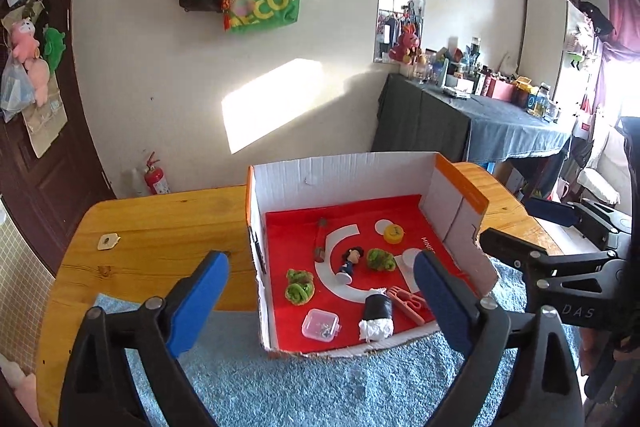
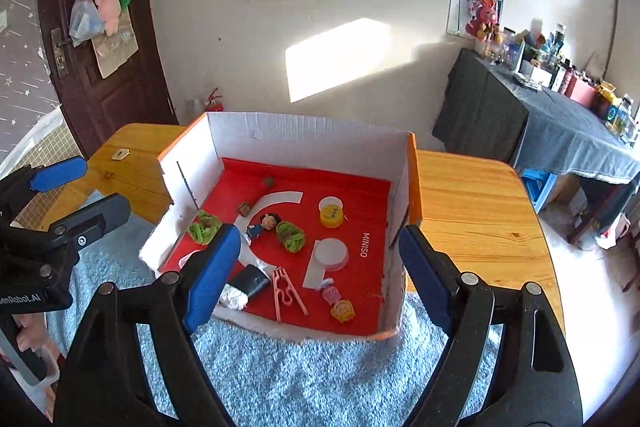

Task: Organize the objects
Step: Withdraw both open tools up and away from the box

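Note:
An open cardboard box (image 1: 336, 175) (image 2: 304, 135) with a red floor stands on the wooden table. Inside lie two green knitted pieces (image 1: 299, 286) (image 2: 291, 235), a small doll figure (image 1: 350, 261) (image 2: 262, 225), a yellow cap (image 1: 393, 233) (image 2: 331, 217), a white lid (image 2: 330, 253), a pink clip (image 1: 408, 301) (image 2: 286, 293), a black roll with white paper (image 1: 377, 315) (image 2: 246, 287) and a clear plastic case (image 1: 320, 325). My left gripper (image 1: 320, 303) is open and empty before the box. My right gripper (image 2: 316, 275) is open and empty too.
A blue fuzzy mat (image 1: 300, 387) (image 2: 320, 379) lies under the box's front edge. A small tag (image 1: 107, 241) lies on the table's left part. Small pink and yellow toys (image 2: 338, 303) lie near the box's front. A dark-clothed side table (image 1: 480, 123) with clutter stands at right.

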Action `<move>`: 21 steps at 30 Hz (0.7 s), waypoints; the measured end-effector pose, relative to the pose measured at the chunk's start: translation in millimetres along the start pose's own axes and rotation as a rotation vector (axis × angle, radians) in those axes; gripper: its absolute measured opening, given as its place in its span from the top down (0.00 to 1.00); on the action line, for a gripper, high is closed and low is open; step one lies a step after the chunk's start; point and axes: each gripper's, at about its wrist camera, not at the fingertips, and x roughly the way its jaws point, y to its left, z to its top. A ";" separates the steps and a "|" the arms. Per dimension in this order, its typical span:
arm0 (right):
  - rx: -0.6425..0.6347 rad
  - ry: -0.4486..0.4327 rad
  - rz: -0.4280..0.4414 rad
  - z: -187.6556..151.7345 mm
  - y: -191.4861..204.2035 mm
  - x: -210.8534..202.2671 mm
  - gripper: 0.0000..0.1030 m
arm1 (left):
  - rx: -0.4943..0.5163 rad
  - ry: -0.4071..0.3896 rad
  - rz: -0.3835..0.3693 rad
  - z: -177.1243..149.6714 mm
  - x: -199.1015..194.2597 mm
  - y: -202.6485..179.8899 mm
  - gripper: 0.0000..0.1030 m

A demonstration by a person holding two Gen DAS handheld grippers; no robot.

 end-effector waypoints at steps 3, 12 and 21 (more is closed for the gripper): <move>-0.002 -0.026 -0.008 -8.5 0.6 -9.2 0.16 | -0.004 -0.029 0.002 -8.4 -11.4 -2.5 0.00; 0.011 -0.067 -0.009 -45.7 3.3 -27.4 0.09 | -0.041 -0.023 -0.004 -51.6 -18.9 -2.4 0.00; 0.010 -0.075 -0.012 -89.0 16.1 -32.5 0.06 | -0.085 0.013 -0.004 -96.9 -14.4 3.8 0.00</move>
